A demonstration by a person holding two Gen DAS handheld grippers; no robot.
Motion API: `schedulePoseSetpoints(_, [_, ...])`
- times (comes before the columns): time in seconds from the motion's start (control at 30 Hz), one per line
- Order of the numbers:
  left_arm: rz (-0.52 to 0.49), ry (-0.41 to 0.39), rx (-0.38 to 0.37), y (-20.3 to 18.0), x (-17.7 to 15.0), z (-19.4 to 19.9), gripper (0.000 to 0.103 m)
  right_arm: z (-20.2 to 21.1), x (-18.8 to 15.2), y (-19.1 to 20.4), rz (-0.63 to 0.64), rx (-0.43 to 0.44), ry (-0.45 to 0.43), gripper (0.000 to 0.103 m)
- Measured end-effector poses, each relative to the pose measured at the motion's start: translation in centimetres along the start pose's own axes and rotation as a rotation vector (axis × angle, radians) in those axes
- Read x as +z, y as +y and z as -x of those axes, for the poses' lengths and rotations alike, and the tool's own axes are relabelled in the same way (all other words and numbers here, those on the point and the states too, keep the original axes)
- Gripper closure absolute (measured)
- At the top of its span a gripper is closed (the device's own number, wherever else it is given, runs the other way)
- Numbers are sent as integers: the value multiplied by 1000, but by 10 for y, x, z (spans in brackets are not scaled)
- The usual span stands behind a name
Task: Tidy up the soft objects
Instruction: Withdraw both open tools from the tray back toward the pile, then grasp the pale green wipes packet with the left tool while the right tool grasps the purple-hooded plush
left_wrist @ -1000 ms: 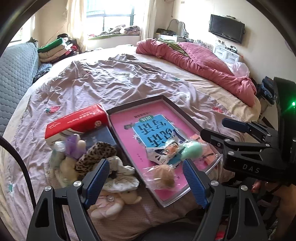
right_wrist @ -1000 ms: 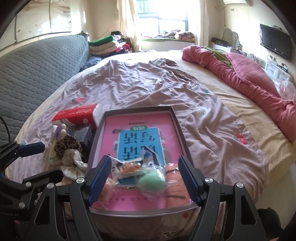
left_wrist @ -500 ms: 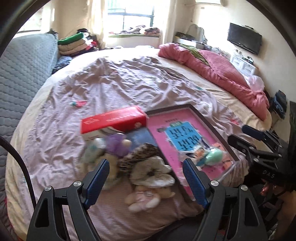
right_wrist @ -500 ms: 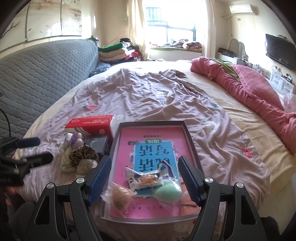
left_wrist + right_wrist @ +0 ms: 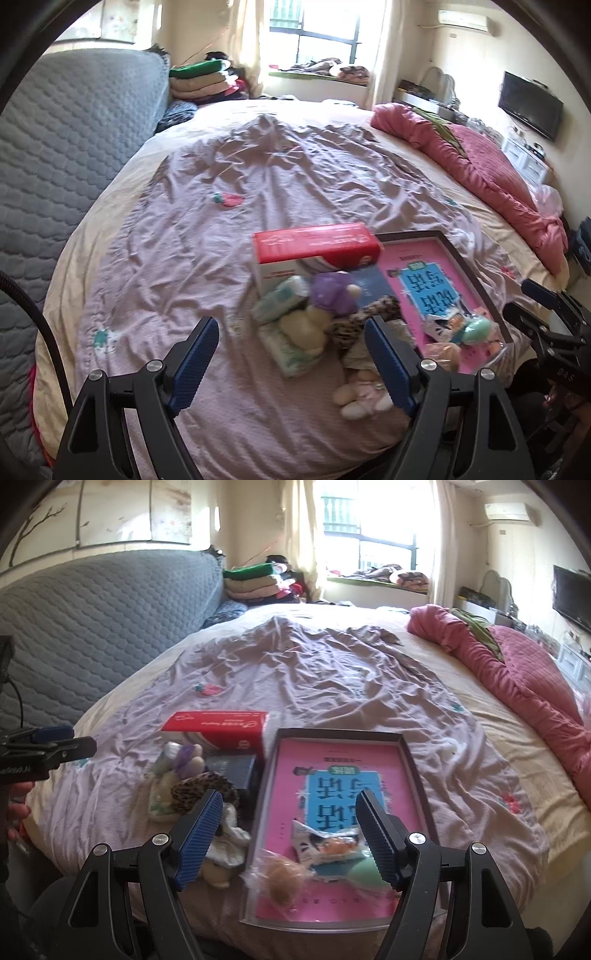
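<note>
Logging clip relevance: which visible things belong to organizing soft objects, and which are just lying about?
Task things:
- pile of small plush toys
- dark-rimmed tray with pink liner
- wrapped soft items in the tray

Lying about:
- red-and-white tissue box
- crumpled pink quilt
- wall television

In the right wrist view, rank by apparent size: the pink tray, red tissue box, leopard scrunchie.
1. pink tray
2. red tissue box
3. leopard scrunchie
The tray lies nearer the camera, exaggerating its lead.

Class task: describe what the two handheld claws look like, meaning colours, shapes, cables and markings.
Both the left claw and the right claw have black angular frames, silver screws and two ribbed blue pads. A black cable curves beside the left one, whose body carries white lettering.
</note>
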State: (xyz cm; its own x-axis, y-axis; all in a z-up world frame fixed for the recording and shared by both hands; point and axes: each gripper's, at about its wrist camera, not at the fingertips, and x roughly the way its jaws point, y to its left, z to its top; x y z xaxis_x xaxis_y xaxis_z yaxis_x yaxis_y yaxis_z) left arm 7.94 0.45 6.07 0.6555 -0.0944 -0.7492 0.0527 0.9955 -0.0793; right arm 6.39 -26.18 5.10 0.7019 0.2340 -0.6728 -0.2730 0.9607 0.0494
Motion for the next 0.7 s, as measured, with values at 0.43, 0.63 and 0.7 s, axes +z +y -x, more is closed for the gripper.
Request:
schedulePoseSetpoints(0.43, [35,41,13,28,-15,-23,22,-25,-2,44,82,63,33,27])
schedulePoseSetpoints(0.63, [48,63,-20,33,-23,-43,22,-44,-3,58,103,88,62,27])
schedulePoseSetpoints(0.7, [71,77,-45,38,-25,-50,22,-52,-3,63,112,98,71,27])
